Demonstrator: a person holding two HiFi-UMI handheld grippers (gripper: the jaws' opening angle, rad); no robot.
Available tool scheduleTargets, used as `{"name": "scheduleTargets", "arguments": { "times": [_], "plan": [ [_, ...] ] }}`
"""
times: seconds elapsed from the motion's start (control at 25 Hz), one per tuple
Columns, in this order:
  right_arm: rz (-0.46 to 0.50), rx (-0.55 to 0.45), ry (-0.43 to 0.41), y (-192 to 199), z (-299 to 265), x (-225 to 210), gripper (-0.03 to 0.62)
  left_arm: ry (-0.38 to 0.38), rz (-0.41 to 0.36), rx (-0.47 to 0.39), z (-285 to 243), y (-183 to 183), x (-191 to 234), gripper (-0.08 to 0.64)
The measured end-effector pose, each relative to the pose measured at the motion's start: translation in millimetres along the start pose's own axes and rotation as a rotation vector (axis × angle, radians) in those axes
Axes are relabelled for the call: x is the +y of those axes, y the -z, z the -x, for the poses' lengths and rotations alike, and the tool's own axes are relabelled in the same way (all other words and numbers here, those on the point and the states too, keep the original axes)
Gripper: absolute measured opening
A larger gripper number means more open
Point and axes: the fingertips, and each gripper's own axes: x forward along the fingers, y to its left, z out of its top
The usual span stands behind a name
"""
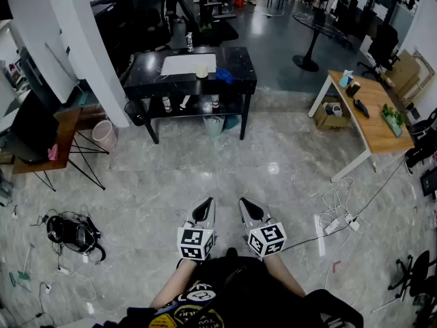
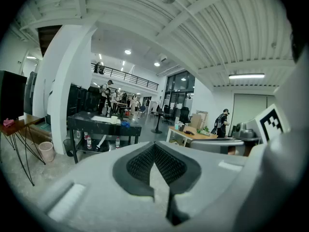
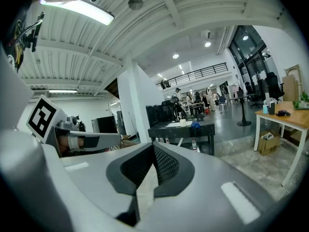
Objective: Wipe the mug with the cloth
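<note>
Grey jaws first: two grippers are held side by side, low and close to the person's body, tips pointing forward over the marble floor [image 1: 171, 176]. The left gripper [image 1: 207, 202] is seen clenched, dark ribbed pads pressed together with nothing between them. Same deal for the right gripper [image 1: 244, 202]: pads closed tight, nothing caught. Two marker cubes are counted, one on each tool [image 1: 195, 243], [image 1: 268, 239].

Further out, well apart from both grippers, one black table [image 1: 235, 59] is seen across the floor. One white mug [image 1: 201, 70] is standing upright on top of it, and one blue cloth [image 1: 224, 76] is lying bunched up just beside it, on the mug's right in the head view. Neither is being touched by anything. One white mat [image 1: 186, 65] is spread on the tabletop to the mug's left, and one bottle [image 1: 189, 42] is stood at the far edge. A few more bottles are lined up on the lower shelf [image 1: 198, 106], exact count hard to call.

Off to the sides: one pink bin [image 1: 104, 134] at the left, one wooden table [image 1: 372, 118] at the right.
</note>
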Motion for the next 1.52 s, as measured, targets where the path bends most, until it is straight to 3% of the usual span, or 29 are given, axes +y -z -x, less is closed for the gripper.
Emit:
{"name": "scheduleTargets", "arguments": {
  "times": [0.56,0.84,1.12,1.32,1.52],
  "plan": [
    [-0.014,0.014,0.013,4,-16,6,0.002,0.015,0.015,0.004,0,0,19,0.005],
    [-0.112,0.06,0.144,17,-40,-12,0.002,0.012,0.024,0.003,1,-4,47,0.005],
    [-0.109,0.106,0.124,30,-70,13,0.002,0.024,0.062,0.04,0,8,85,0.005],
    [-0.117,0.163,0.115,40,-94,4,0.003,0.042,0.078,0.079,-28,15,95,0.005],
    [-0.105,0.142,0.123,14,-151,-50,0.002,0.042,0.073,0.071,-100,-8,122,0.005]
  ]
}}
